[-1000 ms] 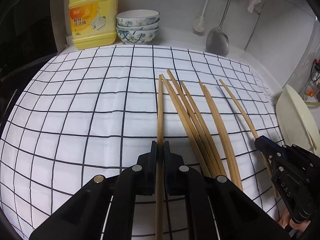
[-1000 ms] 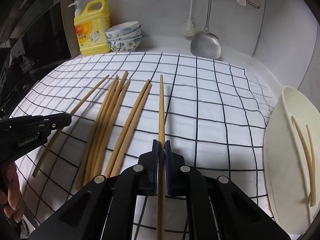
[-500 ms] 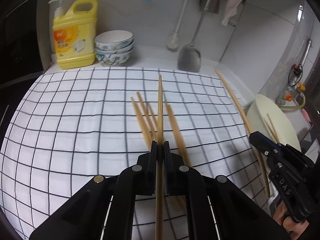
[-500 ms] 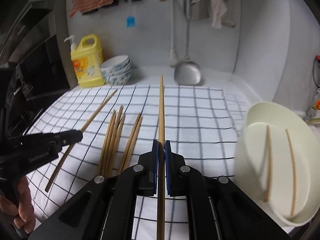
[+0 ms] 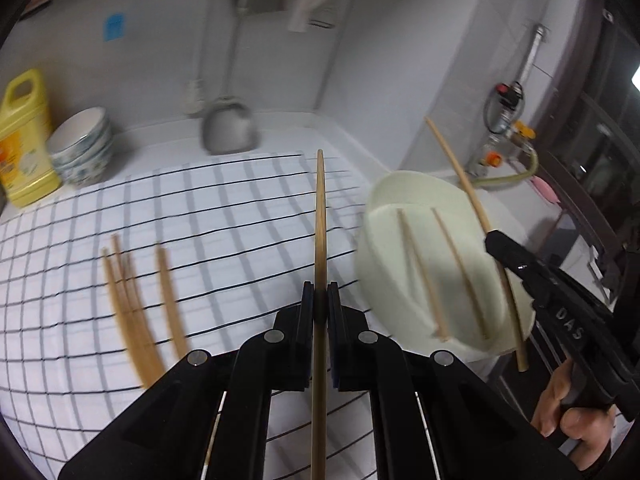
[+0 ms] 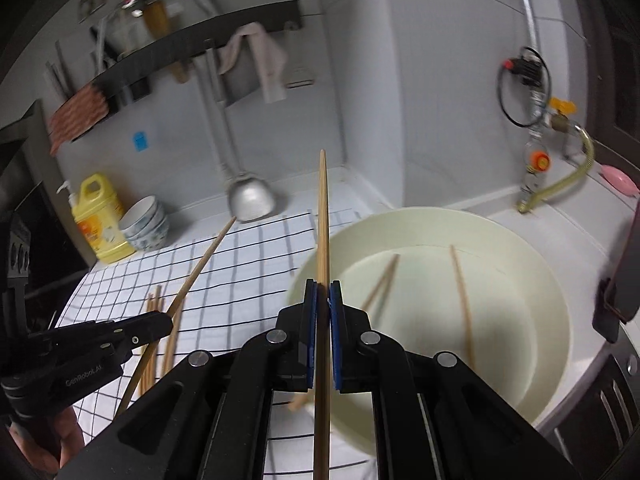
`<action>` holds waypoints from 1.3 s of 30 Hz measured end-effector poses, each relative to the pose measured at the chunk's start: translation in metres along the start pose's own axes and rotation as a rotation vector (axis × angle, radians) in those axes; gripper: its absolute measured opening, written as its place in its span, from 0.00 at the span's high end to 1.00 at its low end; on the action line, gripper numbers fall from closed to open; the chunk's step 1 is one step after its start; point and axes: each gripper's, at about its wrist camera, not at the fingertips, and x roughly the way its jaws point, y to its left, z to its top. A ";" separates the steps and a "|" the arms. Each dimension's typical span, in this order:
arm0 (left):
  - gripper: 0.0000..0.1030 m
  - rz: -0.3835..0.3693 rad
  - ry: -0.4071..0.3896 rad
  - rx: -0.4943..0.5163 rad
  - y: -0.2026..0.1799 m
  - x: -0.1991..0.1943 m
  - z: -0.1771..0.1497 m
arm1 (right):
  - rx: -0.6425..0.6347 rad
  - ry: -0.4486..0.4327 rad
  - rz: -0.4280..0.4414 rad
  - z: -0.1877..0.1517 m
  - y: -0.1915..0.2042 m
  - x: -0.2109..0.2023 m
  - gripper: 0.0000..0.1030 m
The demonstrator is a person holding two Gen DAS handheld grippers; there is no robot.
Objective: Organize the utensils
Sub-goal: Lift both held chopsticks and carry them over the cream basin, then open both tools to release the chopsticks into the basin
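My left gripper [image 5: 320, 300] is shut on a wooden chopstick [image 5: 320, 216] held in the air above the checked cloth [image 5: 224, 216]; it also shows in the right wrist view [image 6: 168, 320]. My right gripper [image 6: 323, 300] is shut on another chopstick [image 6: 323, 216], raised at the near rim of the cream basin [image 6: 556, 304]; in the left wrist view this gripper [image 5: 494, 240] is over the basin [image 5: 384, 216]. Two chopsticks [image 6: 462, 296] lie inside the basin. Several chopsticks [image 5: 132, 312] lie on the cloth at the left.
A yellow detergent bottle [image 6: 98, 224] and stacked bowls [image 6: 146, 224] stand at the back left. A metal ladle [image 6: 250, 200] hangs against the back wall. A tap fitting with hose [image 6: 540, 164] is behind the basin.
Both grippers have lifted their chopsticks off the cloth and swung right toward the basin. The basin now fills the right wrist view.
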 end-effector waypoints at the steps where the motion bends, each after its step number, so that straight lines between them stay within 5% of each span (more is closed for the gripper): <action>1: 0.93 -0.018 0.009 0.012 -0.012 0.006 0.004 | 0.015 -0.001 -0.008 0.000 -0.008 -0.001 0.94; 12: 0.93 -0.070 0.103 0.104 -0.089 0.070 0.022 | 0.118 0.056 -0.053 -0.005 -0.065 0.010 0.94; 32: 0.92 -0.016 0.167 0.106 -0.104 0.120 0.040 | 0.195 0.095 -0.088 -0.013 -0.088 0.026 0.93; 33: 0.85 -0.012 0.164 0.106 -0.104 0.119 0.042 | 0.202 0.092 -0.096 -0.013 -0.090 0.025 0.92; 35: 0.62 0.004 0.134 0.106 -0.102 0.112 0.045 | 0.201 0.085 -0.107 -0.012 -0.090 0.023 0.71; 36: 0.35 0.015 0.106 0.104 -0.101 0.105 0.046 | 0.201 0.076 -0.118 -0.012 -0.090 0.021 0.68; 37: 0.22 0.018 0.077 0.100 -0.099 0.099 0.047 | 0.200 0.072 -0.123 -0.012 -0.090 0.020 0.68; 39: 0.21 0.022 0.043 0.097 -0.095 0.087 0.049 | 0.197 0.067 -0.126 -0.011 -0.089 0.018 0.68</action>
